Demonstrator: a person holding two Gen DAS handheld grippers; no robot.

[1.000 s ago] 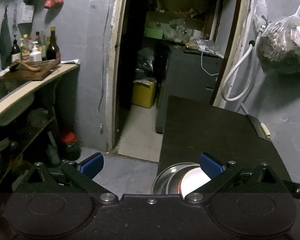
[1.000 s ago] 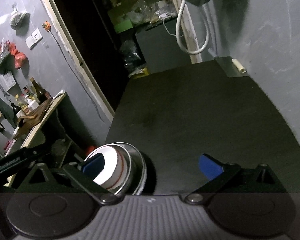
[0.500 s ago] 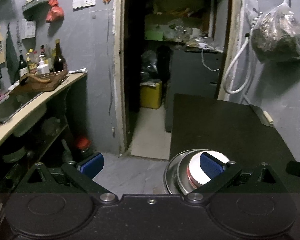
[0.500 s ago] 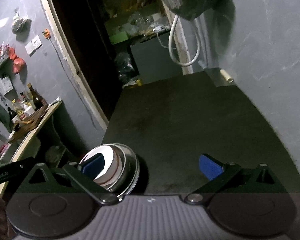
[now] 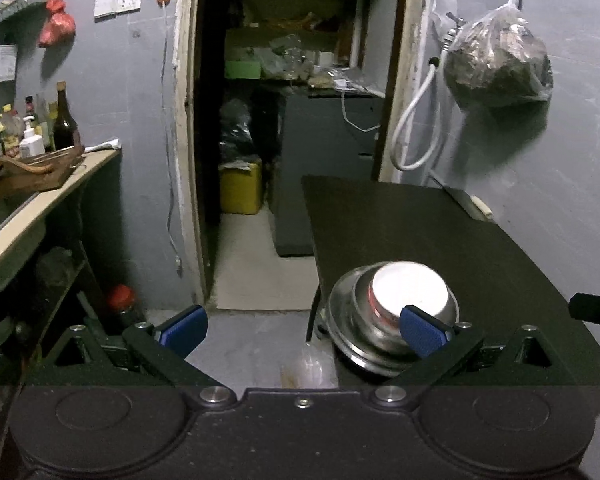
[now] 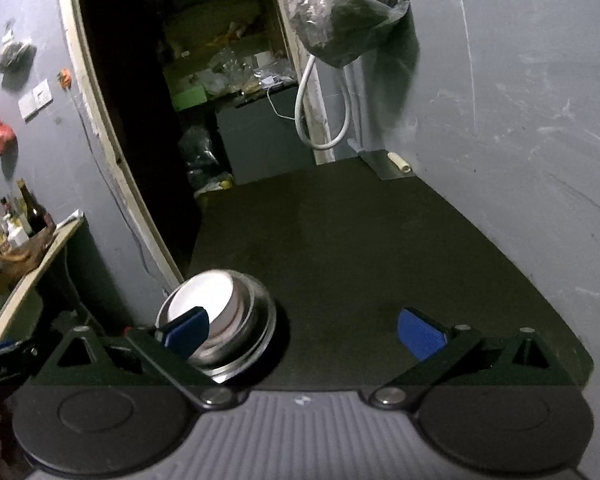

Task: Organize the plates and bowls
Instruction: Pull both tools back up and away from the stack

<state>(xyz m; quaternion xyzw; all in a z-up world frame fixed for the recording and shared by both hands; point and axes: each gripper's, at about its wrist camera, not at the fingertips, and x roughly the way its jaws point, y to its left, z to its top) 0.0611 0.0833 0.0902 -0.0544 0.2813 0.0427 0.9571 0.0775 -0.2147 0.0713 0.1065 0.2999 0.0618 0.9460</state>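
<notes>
A stack of steel plates and bowls [image 5: 392, 312] with a white bowl [image 5: 408, 290] on top sits at the near left corner of the dark table [image 5: 440, 232]. My left gripper [image 5: 300, 330] is open and empty, held above and short of the stack, its right fingertip [image 5: 422, 330] in front of the stack's near rim. In the right wrist view the stack [image 6: 220, 324] lies at lower left. My right gripper [image 6: 300, 330] is open and empty above the table [image 6: 360, 248], its left fingertip [image 6: 186, 330] overlapping the stack.
A knife [image 5: 470, 204] lies at the table's far right edge by the wall. A bag [image 5: 496, 62] and white hose [image 5: 412, 132] hang above it. A counter [image 5: 40, 200] with bottles and a cutting board stands left. An open doorway [image 5: 284, 120] is ahead.
Both grippers have pulled back and risen, so the stack sits farther ahead in both views. Both stayed open and empty. The stack has not moved.
</notes>
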